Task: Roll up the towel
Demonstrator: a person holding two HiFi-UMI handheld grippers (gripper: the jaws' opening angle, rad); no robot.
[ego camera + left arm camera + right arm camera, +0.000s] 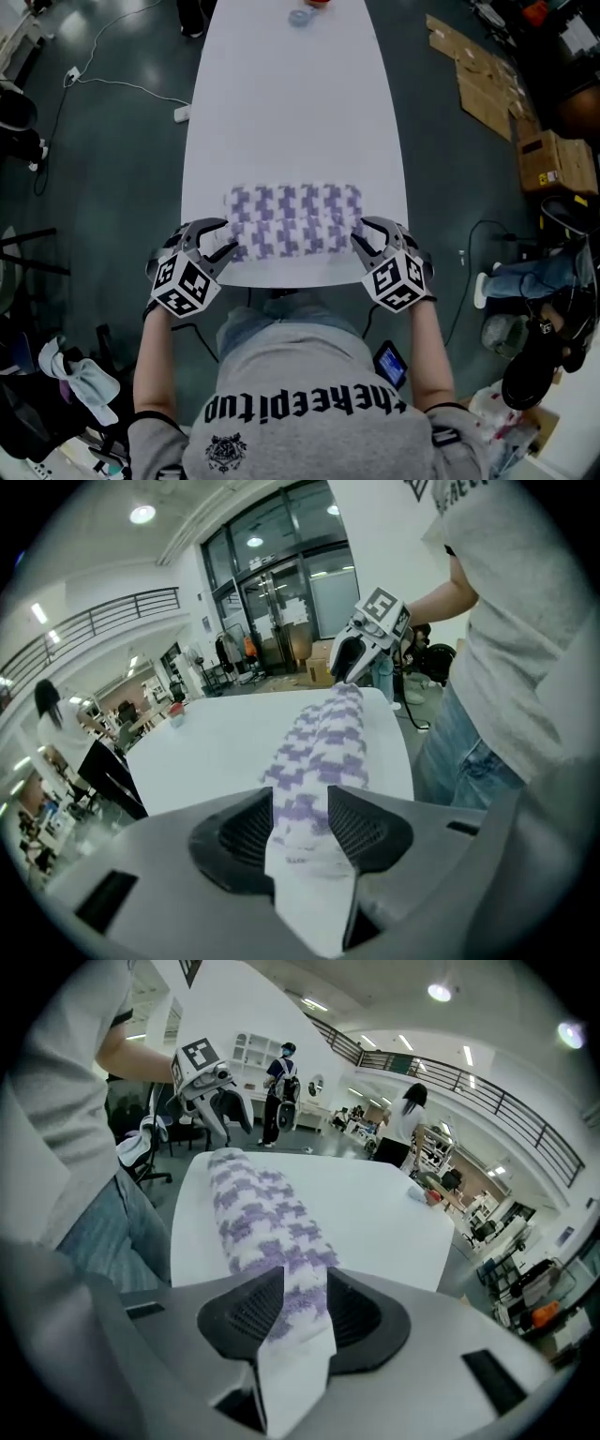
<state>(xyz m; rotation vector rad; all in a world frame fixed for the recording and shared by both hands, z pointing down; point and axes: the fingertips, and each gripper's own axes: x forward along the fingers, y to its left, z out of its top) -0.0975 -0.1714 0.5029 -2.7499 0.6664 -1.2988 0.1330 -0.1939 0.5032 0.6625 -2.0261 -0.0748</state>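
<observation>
A white towel with a purple houndstooth pattern (292, 221) lies across the near end of the white table (291, 112), partly rolled into a thick band. My left gripper (221, 246) is shut on the towel's left end, and my right gripper (364, 241) is shut on its right end. In the left gripper view the towel (323, 747) runs out from between the pads of my left gripper (300, 803) toward the right gripper (361, 649). In the right gripper view the towel (258, 1208) is pinched the same way by my right gripper (305, 1288), with the left gripper (214, 1087) at its far end.
A small blue object (299, 18) and a red one (319, 3) sit at the table's far end. Cardboard boxes (553, 159) lie on the floor to the right, a cable and power strip (182, 113) to the left. The person's torso presses close to the near table edge.
</observation>
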